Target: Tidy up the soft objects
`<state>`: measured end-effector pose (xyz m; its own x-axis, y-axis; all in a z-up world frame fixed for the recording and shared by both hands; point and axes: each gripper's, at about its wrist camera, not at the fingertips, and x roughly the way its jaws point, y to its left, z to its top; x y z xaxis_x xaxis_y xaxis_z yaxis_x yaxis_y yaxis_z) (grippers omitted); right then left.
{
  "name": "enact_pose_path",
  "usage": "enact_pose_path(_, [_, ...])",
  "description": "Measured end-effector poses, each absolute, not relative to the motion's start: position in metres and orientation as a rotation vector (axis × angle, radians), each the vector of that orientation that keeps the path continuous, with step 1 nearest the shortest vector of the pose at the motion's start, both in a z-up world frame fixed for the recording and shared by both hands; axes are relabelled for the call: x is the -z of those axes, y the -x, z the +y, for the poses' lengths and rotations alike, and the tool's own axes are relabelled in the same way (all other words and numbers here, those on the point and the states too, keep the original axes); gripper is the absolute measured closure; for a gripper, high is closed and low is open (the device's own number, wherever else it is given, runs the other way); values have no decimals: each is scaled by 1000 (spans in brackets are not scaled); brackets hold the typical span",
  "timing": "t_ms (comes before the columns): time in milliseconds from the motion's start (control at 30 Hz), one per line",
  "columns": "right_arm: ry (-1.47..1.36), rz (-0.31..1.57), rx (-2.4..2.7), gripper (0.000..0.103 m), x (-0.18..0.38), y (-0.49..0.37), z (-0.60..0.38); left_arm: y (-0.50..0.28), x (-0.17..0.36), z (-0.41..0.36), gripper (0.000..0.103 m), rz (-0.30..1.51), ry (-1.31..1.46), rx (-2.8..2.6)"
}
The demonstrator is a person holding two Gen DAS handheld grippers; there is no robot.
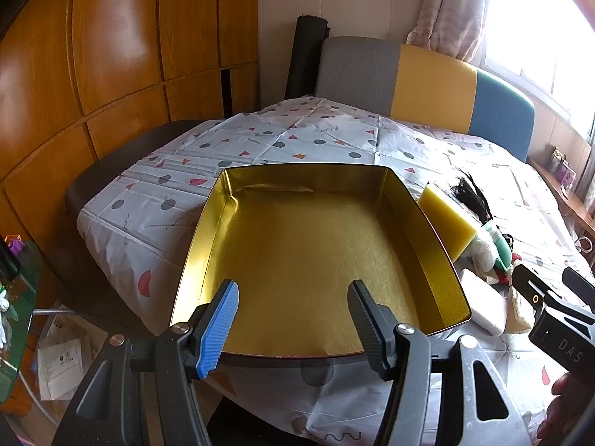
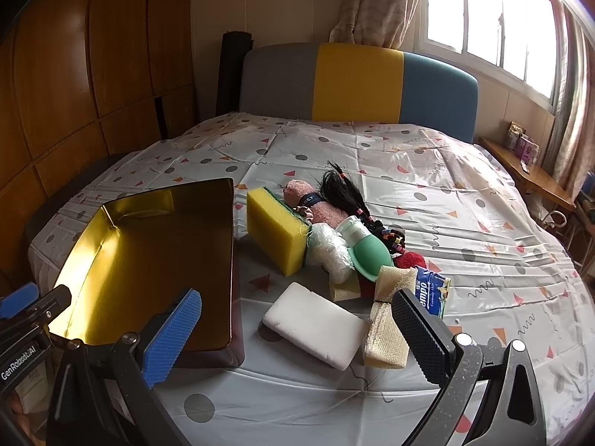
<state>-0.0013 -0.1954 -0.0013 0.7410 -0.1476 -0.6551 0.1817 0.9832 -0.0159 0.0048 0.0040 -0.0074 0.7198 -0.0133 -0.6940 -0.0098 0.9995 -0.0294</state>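
Note:
An open gold tin (image 1: 305,252) lies with nothing in it on the patterned sheet. My left gripper (image 1: 293,327) hovers open over its near rim, nothing between the pads. To the tin's right is a heap of soft things: a yellow sponge (image 2: 277,232), a pink plush (image 2: 323,210), black hair (image 2: 342,187), a green silicone bottle (image 2: 368,251), crumpled plastic (image 2: 331,251) and a tissue pack (image 2: 431,291). A white foam block (image 2: 314,325) and a beige mesh pad (image 2: 385,329) lie nearest. My right gripper (image 2: 297,338) stands open above the white block, not touching it.
The sheet (image 2: 427,193) covers a bed with a grey, yellow and blue headboard (image 2: 357,81). A wooden wardrobe (image 1: 111,55) fills the left, a bright window (image 2: 491,18) and a wooden ledge (image 2: 528,174) the right. A black roll (image 2: 230,70) leans beside the headboard.

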Motion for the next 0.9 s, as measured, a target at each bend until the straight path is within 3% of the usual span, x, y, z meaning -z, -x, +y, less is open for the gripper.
enact_pose_path(900, [-55, 706, 180, 0, -1, 5, -196, -6, 10, 7, 41, 780, 34, -5])
